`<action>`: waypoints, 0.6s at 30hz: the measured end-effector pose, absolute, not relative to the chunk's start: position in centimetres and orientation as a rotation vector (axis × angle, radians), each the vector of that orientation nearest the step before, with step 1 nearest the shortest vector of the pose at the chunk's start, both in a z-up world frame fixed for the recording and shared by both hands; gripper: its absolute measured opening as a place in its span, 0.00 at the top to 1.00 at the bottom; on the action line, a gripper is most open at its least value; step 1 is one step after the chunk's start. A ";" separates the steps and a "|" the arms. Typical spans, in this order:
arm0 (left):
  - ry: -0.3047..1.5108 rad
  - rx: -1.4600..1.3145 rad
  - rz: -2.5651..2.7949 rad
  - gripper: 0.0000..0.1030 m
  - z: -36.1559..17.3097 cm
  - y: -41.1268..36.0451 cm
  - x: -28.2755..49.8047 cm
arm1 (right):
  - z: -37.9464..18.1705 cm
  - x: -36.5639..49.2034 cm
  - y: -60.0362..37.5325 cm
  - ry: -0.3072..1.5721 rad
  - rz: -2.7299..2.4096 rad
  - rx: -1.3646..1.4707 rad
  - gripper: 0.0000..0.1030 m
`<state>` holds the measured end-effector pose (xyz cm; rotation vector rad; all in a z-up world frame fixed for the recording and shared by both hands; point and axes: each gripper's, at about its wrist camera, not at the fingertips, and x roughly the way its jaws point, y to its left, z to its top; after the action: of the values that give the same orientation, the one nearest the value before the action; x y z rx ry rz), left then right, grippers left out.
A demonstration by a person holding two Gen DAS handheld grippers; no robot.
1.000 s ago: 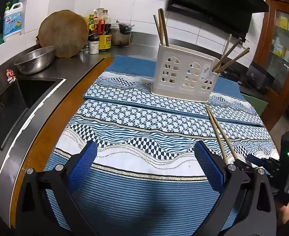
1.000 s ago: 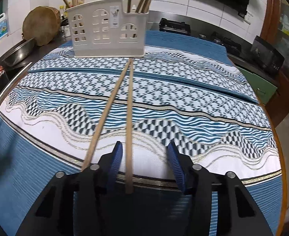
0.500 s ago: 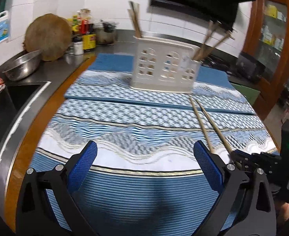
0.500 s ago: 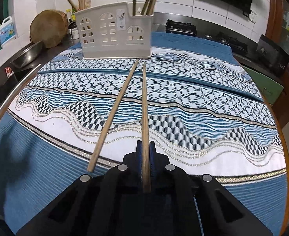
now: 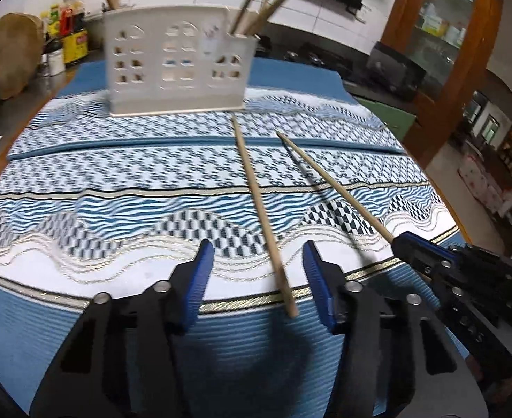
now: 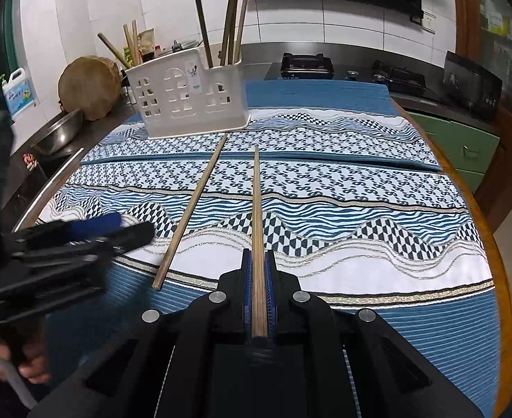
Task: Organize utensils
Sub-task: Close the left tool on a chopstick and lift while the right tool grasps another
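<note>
Several chopsticks already stand in the holder [image 6: 191, 99] at 11 o'clock; two remain. Right gripper [image 6: 258, 278] is clamped on one chopstick [image 6: 256, 205]; left gripper [image 5: 256, 275] is closing around the other [image 5: 256, 195], not yet pinching

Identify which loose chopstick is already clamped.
The right-hand chopstick, pinched in the right tongs. The other chopstick lies free on the cloth, left tongs closing around it.

Even indoor light, left view motion-blurred, fisheye-bent dark edges
</note>
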<state>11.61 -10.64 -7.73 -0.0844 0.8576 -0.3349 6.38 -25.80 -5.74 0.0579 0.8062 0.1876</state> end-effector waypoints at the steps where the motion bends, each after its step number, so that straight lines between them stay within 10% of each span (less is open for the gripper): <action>1: 0.863 -0.080 -0.336 0.56 -7.9 -10.9 11.8 | -5.6 6.4 -25.9 0.802 0.189 0.058 0.93; 18: 0.894 0.044 -0.267 0.91 -9.5 -14.5 13.9 | -5.0 6.3 -26.2 0.782 0.195 0.059 0.93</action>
<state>13.89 -14.52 -9.50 0.0438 0.8942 -0.2668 6.34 -26.23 -4.96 0.0586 0.7817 0.1951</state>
